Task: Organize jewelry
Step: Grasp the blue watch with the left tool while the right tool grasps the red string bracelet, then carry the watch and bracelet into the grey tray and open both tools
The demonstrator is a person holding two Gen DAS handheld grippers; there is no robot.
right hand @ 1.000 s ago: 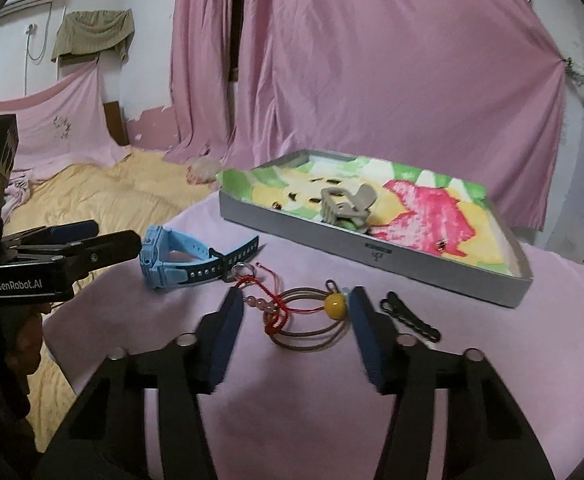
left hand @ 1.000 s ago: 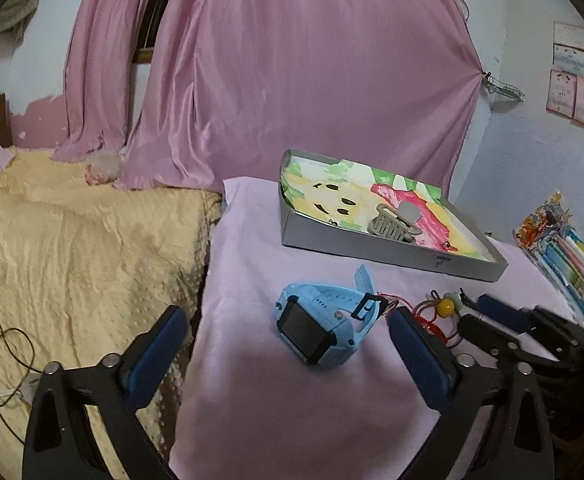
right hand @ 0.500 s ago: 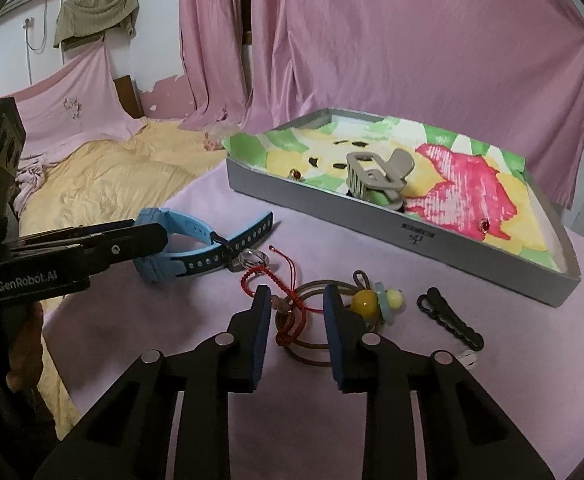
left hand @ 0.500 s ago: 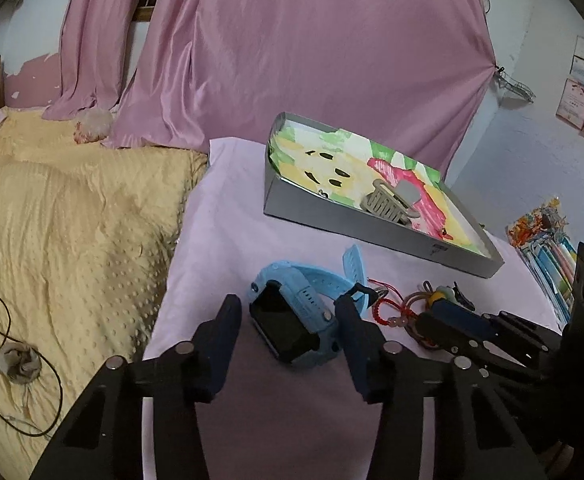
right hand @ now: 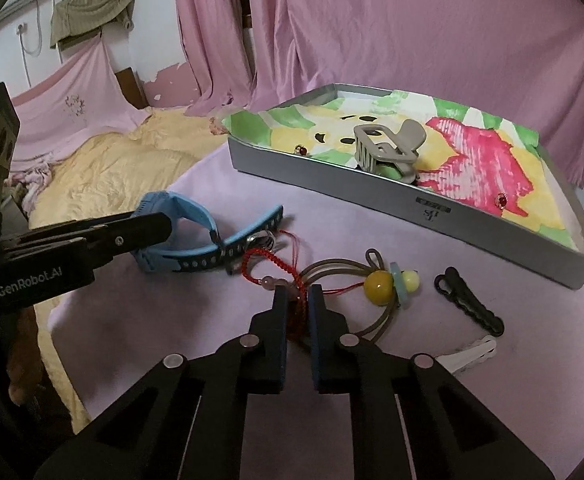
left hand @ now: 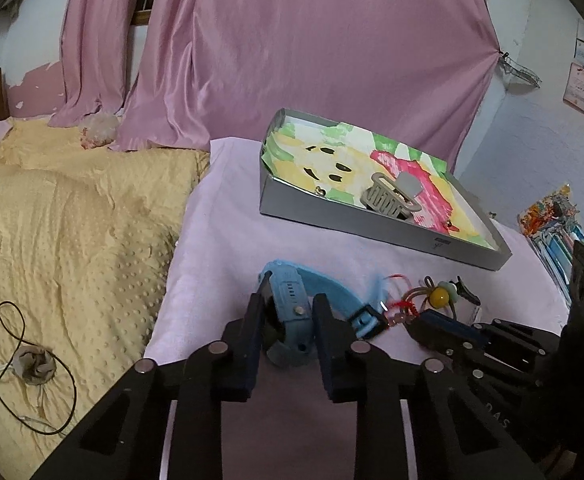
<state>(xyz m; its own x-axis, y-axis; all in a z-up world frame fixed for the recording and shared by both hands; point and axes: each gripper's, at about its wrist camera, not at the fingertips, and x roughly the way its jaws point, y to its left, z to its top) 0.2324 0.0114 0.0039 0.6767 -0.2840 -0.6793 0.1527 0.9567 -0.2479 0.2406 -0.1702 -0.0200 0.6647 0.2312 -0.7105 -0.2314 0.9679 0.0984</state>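
Observation:
My left gripper (left hand: 288, 312) is shut on the body of a blue watch (left hand: 292, 300), whose strap (right hand: 248, 236) trails onto the pink cloth. My right gripper (right hand: 297, 300) is shut on a red string bracelet (right hand: 268, 268) with pink beads. Next to it lie a brown hair tie with a yellow bead (right hand: 378, 285), a black hair clip (right hand: 468, 306) and a white clip (right hand: 472, 354). The grey tray (right hand: 412, 200) with a colourful lining stands behind and holds a grey claw clip (right hand: 388, 148) and small red earrings (right hand: 501, 200).
The pink cloth (right hand: 492, 400) covers a table beside a yellow bedspread (left hand: 72, 220) with a black cable (left hand: 12, 340). Pink curtains (left hand: 292, 60) hang behind. Colourful packets (left hand: 552, 220) lie at the right edge.
Both grippers moved forward and down and closed: the left onto the blue watch, the right onto the red string bracelet. The watch has tipped and shifted between the left fingers.

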